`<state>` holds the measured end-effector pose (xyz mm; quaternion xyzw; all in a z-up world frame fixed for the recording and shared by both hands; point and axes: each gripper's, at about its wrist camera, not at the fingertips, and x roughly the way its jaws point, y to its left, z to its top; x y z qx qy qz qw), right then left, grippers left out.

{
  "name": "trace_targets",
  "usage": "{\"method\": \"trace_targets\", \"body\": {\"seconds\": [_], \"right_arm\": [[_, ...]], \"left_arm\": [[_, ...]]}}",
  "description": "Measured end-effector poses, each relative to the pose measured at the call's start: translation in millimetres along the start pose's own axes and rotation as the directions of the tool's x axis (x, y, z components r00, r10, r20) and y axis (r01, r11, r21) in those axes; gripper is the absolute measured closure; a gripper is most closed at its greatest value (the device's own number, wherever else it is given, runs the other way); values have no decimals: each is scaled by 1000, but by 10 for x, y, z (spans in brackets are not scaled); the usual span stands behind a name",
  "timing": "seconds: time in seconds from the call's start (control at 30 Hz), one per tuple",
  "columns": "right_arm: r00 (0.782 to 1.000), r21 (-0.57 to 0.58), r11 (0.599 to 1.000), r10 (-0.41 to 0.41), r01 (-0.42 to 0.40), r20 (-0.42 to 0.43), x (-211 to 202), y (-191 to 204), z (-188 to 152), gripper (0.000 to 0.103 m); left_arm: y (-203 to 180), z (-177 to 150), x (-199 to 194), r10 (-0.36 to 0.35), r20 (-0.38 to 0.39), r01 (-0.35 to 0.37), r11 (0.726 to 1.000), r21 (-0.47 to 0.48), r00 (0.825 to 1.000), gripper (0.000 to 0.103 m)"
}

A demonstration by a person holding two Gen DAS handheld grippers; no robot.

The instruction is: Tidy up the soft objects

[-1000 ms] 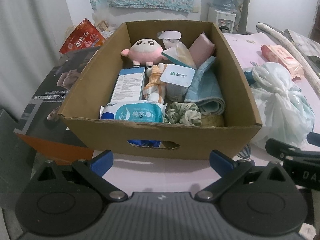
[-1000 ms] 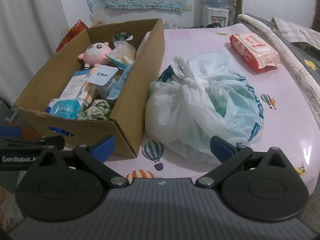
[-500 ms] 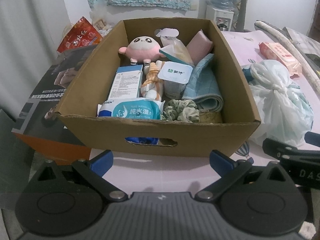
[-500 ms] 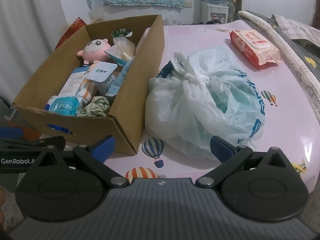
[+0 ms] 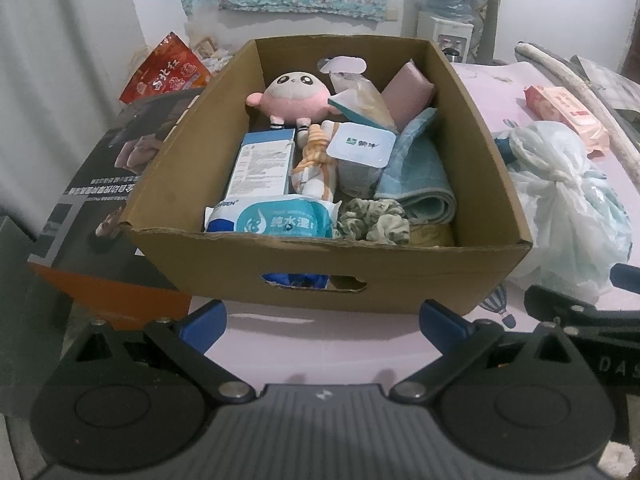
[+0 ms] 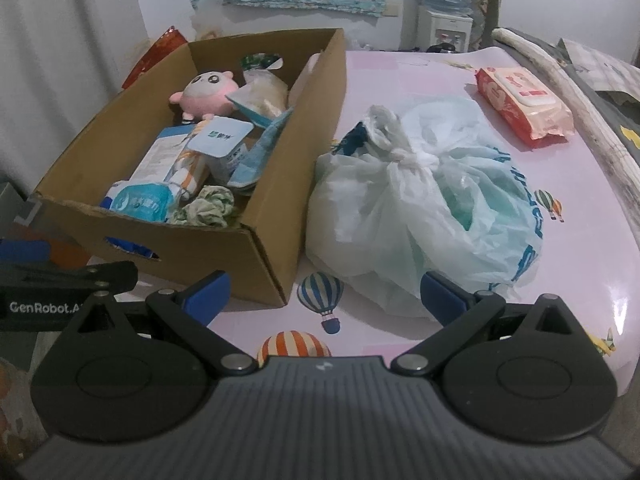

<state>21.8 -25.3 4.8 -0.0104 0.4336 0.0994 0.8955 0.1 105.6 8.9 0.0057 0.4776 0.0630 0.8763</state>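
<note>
A cardboard box stands on the pink table. It holds a pink plush toy, a folded blue towel, a green scrunchie, a blue wet-wipes pack, a striped cloth and a small tub. Right of the box lies a knotted white plastic bag. My left gripper is open in front of the box. My right gripper is open, low before the bag, holding nothing.
A pink wipes pack lies at the table's far right. A red snack bag and a dark printed carton sit left of the box. A water dispenser stands at the back wall.
Both grippers have risen slightly and tilted down, so the box interior shows more fully. No object has moved; both grippers stay open.
</note>
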Motion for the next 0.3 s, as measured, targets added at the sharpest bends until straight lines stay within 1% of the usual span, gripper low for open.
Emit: {"method": "trace_targets", "body": {"seconds": [0.3], "right_arm": [[1000, -2, 1000, -4, 4, -6, 17, 16, 6, 1]], "left_arm": [[24, -21, 2, 3, -3, -3, 1000, -3, 1000, 0]]}}
